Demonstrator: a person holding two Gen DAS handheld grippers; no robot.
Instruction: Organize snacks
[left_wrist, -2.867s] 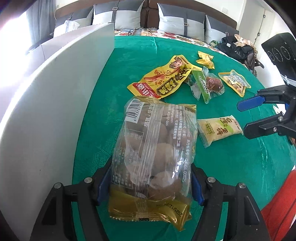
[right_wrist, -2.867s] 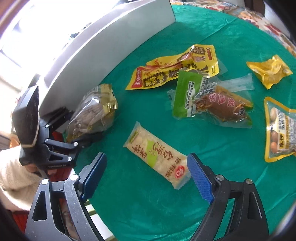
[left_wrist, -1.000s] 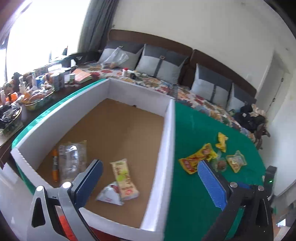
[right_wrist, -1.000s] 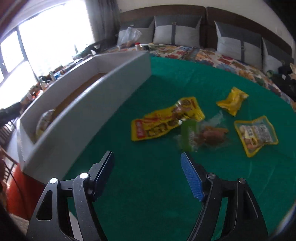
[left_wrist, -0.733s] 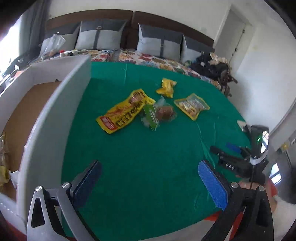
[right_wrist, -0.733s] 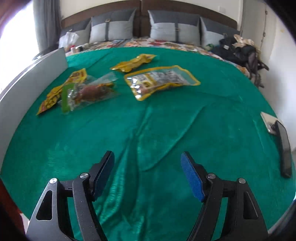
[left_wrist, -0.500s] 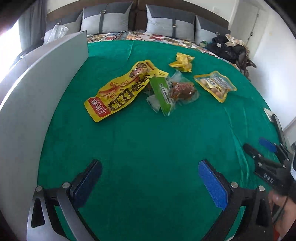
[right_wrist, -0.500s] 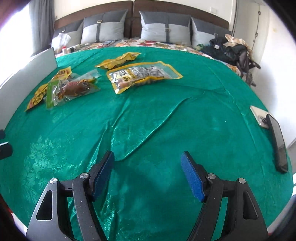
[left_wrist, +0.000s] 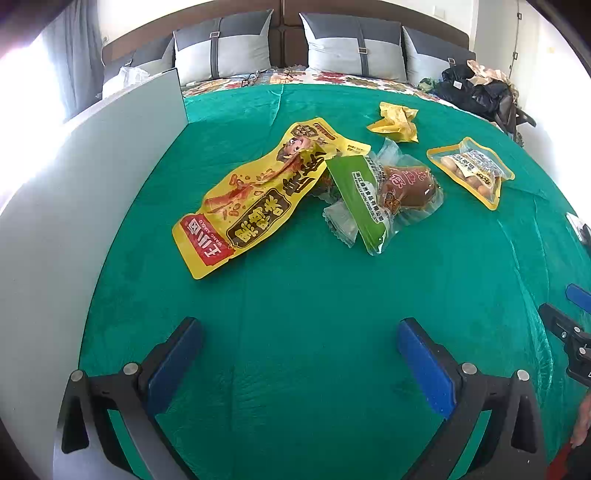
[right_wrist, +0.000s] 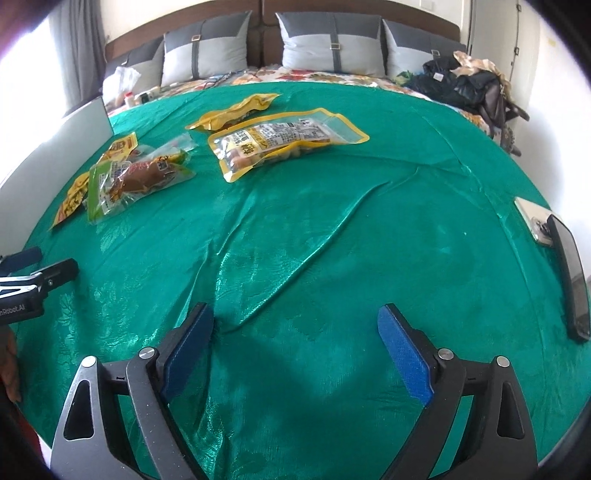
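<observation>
Several snack packs lie on the green cloth: a long yellow pouch (left_wrist: 266, 192), a green-and-clear pack with a brown snack (left_wrist: 384, 192), a crumpled yellow wrapper (left_wrist: 395, 122) and a yellow-edged clear pouch (left_wrist: 472, 171). The clear pouch (right_wrist: 280, 142) and the green pack (right_wrist: 136, 177) also show in the right wrist view. My left gripper (left_wrist: 299, 339) is open and empty, low over the cloth in front of the yellow pouch. My right gripper (right_wrist: 295, 328) is open and empty over bare cloth, well short of the snacks.
The white box wall (left_wrist: 92, 177) runs along the left edge of the table. A phone and a dark flat object (right_wrist: 569, 269) lie at the right edge. The cloth (right_wrist: 332, 229) has raised wrinkles. Pillows and clothes are behind.
The left gripper dropped the brown snack bag in the box, then swung back to the table and lowered toward the yellow pouch. The right gripper turned right and holds nearly still.
</observation>
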